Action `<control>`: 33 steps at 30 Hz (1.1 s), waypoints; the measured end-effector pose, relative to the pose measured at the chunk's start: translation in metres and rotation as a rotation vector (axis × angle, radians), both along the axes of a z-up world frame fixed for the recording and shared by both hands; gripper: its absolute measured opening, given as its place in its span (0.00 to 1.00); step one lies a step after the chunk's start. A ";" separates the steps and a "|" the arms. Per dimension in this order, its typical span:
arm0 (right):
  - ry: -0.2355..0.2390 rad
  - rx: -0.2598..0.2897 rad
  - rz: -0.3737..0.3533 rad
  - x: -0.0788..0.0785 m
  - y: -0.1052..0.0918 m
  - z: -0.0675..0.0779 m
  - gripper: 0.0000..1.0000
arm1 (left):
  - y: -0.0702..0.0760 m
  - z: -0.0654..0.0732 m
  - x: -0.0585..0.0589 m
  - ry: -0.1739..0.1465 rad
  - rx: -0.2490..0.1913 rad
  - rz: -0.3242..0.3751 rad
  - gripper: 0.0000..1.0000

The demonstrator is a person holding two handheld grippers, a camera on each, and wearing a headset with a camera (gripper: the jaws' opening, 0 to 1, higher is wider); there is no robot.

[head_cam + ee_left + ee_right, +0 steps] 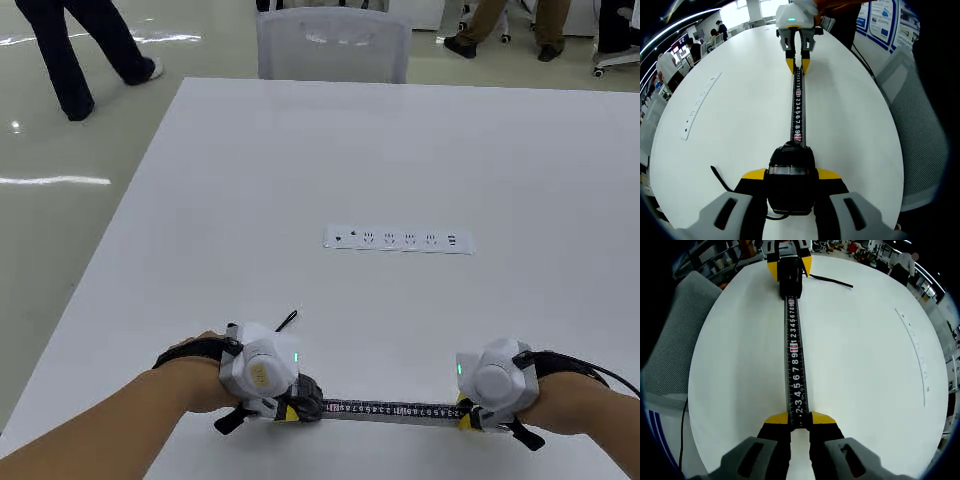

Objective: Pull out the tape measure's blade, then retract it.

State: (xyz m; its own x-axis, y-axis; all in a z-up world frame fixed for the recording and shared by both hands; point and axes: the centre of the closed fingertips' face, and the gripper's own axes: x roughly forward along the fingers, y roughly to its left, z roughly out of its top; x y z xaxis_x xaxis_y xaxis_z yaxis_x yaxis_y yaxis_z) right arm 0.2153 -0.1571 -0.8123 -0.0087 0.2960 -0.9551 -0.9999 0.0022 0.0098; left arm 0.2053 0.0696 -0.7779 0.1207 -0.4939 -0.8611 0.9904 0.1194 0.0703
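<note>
Two grippers: the left gripper point(290, 410) and the right gripper point(465, 415) face each other along the near edge of a white table point(400, 150), joined by the drawn-out tape.
Left gripper: its yellow-tipped jaws are closed against the two sides of the black tape measure case point(791, 175), which sits between them with its mouth pointing at the other gripper.
Right gripper: its jaws are pinched together on the free end of the blade point(794, 355), at the lowest printed numbers.
Tape measure: at the table's near edge, in front of the person, the case on the left and the blade running straight to the right, numbers upward. Whether the blade rests on the table or hangs just above it cannot be told.
Loose strap: a thin black strap point(832, 282) trails from the case onto the table.
Step in hand: judged to be the pull-out, with a short length of blade already out; retraction is not yet done.
Next move: either a further widening of the two grippers, or a guided return, the right gripper bringing the blade end toward the case while the left holds the case steady.
Background: a white power strip point(398, 240) lies well apart, toward mid-table.
</note>
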 end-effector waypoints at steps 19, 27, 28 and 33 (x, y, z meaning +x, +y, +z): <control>0.006 -0.020 -0.012 -0.001 -0.016 0.000 0.12 | 0.001 -0.003 0.001 0.007 0.001 0.001 0.30; 0.007 -0.007 -0.059 0.000 -0.015 -0.001 0.13 | 0.001 -0.004 0.001 0.008 0.006 -0.004 0.31; 0.009 0.002 -0.066 0.000 -0.015 -0.001 0.13 | 0.001 -0.004 0.000 0.009 0.007 -0.003 0.31; 0.002 0.026 -0.067 -0.002 -0.015 -0.001 0.14 | 0.001 -0.008 0.001 0.000 0.030 -0.009 0.32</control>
